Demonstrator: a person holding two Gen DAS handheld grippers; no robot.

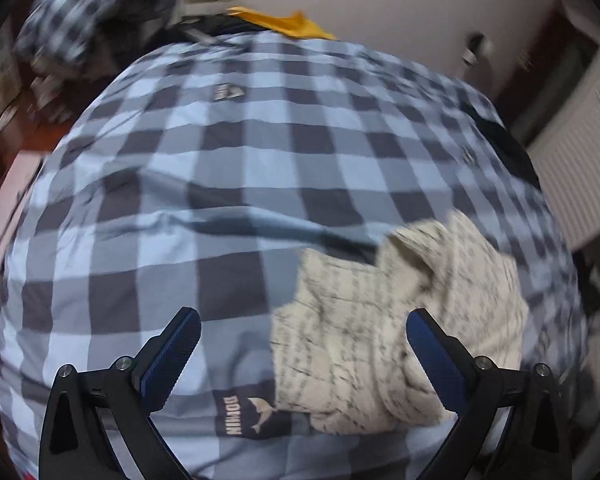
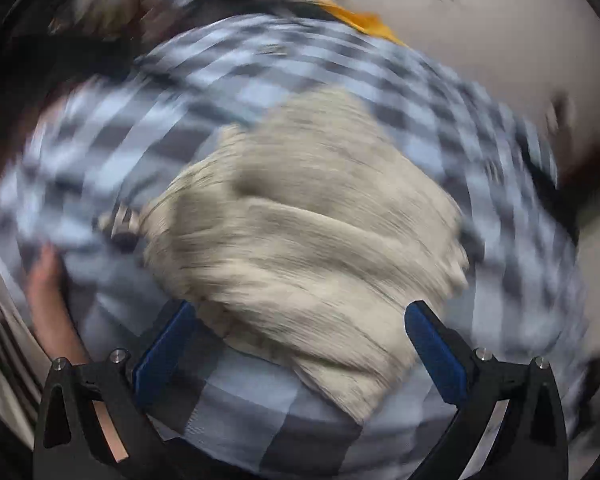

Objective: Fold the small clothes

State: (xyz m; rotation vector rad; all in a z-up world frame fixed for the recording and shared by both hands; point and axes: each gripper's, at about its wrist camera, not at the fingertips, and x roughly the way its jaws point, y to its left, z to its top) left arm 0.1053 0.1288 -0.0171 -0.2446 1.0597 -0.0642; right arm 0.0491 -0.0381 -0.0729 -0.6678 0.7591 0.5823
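Left wrist view: The left hand-held gripper is seen with its jaws spread wide and nothing pinched between them. It is pointed steeply down at a bed covered by a checked cover. A cream knitted garment lies bunched on the cover, ahead of the gripper and toward its right finger, which overlaps the garment's near edge in the picture; contact cannot be confirmed. The garment is judged to be placed on the flat cover so that it can be spread and folded there. An orange cloth is seen at the far edge of the bed, well apart from the garment.

Right wrist view: The picture is heavily blurred. The right hand-held gripper is seen with its jaws spread wide; nothing is pinched. The garment lies directly ahead of the gripper and between its fingers, resting on the cover. A hand is visible to the left. The fold is judged not yet finished, since the garment lies rumpled.
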